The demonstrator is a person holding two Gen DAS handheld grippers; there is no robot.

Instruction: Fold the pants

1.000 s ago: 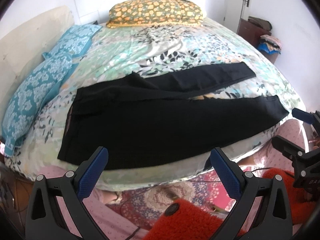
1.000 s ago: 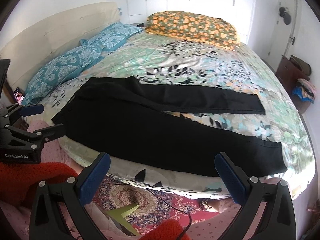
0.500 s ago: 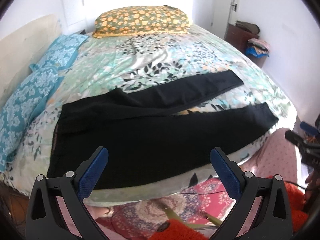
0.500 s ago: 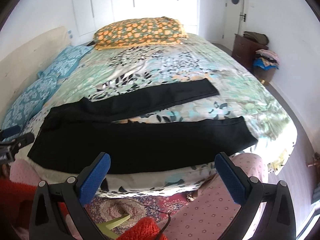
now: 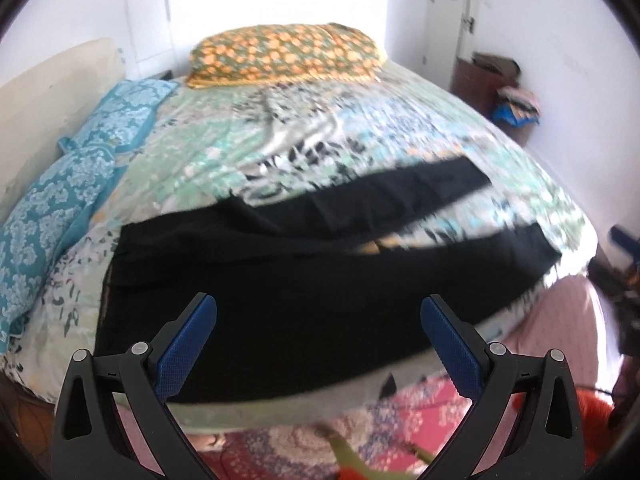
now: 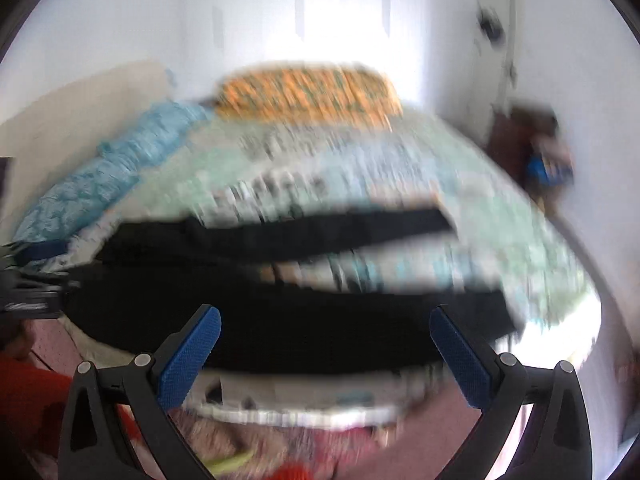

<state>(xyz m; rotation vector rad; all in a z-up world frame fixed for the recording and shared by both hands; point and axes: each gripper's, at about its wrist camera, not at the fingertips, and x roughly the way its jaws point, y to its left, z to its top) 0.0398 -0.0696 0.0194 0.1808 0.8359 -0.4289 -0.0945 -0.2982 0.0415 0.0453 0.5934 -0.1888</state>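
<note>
Black pants spread flat along the bed's near edge, legs parted for folding; left gripper and right gripper both wide, empty.

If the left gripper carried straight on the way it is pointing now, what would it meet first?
Most likely the black pants, around the near leg lying along the edge of the bed. The left gripper is open and nothing shows between its fingers and the fabric, though depth is hard to judge in this fisheye view.
</note>
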